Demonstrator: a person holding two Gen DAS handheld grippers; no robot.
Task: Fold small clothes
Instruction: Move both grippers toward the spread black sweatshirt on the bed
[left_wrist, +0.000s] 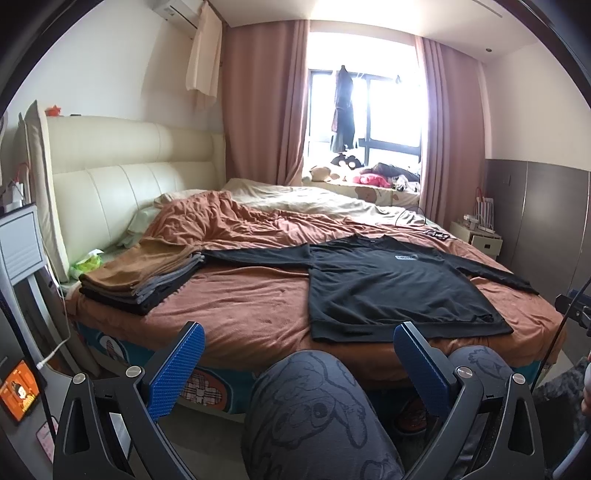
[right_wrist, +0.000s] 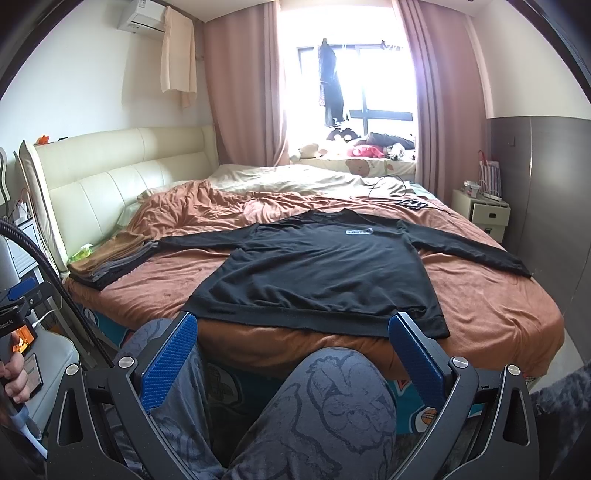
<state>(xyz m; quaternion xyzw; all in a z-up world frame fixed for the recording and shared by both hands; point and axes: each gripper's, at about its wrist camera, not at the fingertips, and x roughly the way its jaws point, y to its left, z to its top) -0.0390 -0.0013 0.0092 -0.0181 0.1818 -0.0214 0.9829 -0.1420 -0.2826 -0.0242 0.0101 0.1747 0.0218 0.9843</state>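
A black long-sleeved shirt (left_wrist: 391, 284) (right_wrist: 317, 273) lies flat on the bed, front up, both sleeves spread out sideways, its hem at the near edge. A small white label shows on its chest. A stack of folded clothes (left_wrist: 144, 273) (right_wrist: 110, 262), brown on top of grey and black, sits at the bed's left. My left gripper (left_wrist: 299, 332) is open and empty, held back from the bed above the person's knees. My right gripper (right_wrist: 293, 325) is open and empty too, just short of the shirt's hem.
The rust-brown bedspread (left_wrist: 251, 306) covers the bed; a crumpled blanket and cream sheet lie farther back. A cream headboard (left_wrist: 122, 177) stands left, a nightstand (right_wrist: 484, 210) right. The person's patterned trouser legs (right_wrist: 325, 413) fill the foreground. A phone (left_wrist: 20, 391) glows at the left.
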